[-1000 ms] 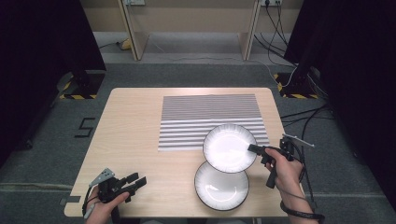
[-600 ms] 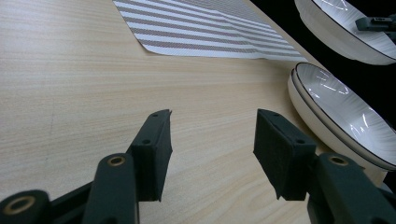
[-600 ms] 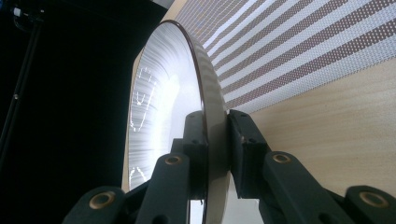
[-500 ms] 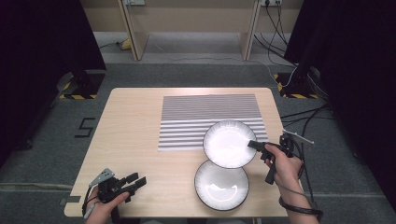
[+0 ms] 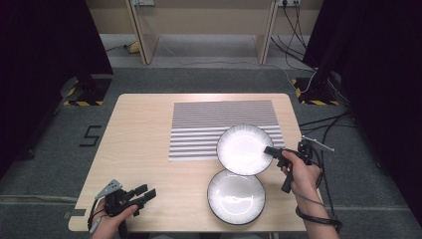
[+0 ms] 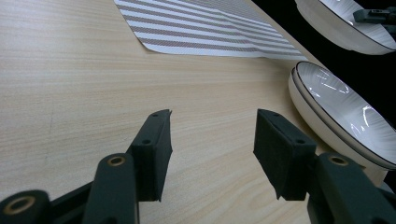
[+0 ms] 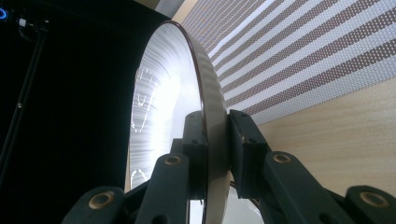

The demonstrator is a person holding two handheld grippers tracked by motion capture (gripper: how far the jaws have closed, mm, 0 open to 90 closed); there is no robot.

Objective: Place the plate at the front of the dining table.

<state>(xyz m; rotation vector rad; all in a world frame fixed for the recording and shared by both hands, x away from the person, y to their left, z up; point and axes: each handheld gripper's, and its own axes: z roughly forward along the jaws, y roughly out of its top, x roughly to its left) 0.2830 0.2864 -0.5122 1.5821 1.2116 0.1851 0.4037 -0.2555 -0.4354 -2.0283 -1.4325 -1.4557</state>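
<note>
We hold the upper plate (image 5: pixel 244 148) by its right rim in the right gripper (image 5: pixel 272 151); the right gripper view shows both pads clamped on the rim (image 7: pixel 214 140), one on each face. The plate hangs above the table (image 5: pixel 144 144), over the near right corner of the striped mat (image 5: pixel 209 124), and overlaps the far edge of the lower plate (image 5: pixel 235 196), which rests on the bare wood; whether the two touch we cannot tell from above. The left gripper (image 5: pixel 143 195) rests at the near left corner, jaws half open on nothing. We judge the plate stiff, glazed, slippery and breakable, with its weight levering on a one-sided grip. Take it at the rim only, pads square across the edge, and set it down flat without knocking the lower plate.
</note>
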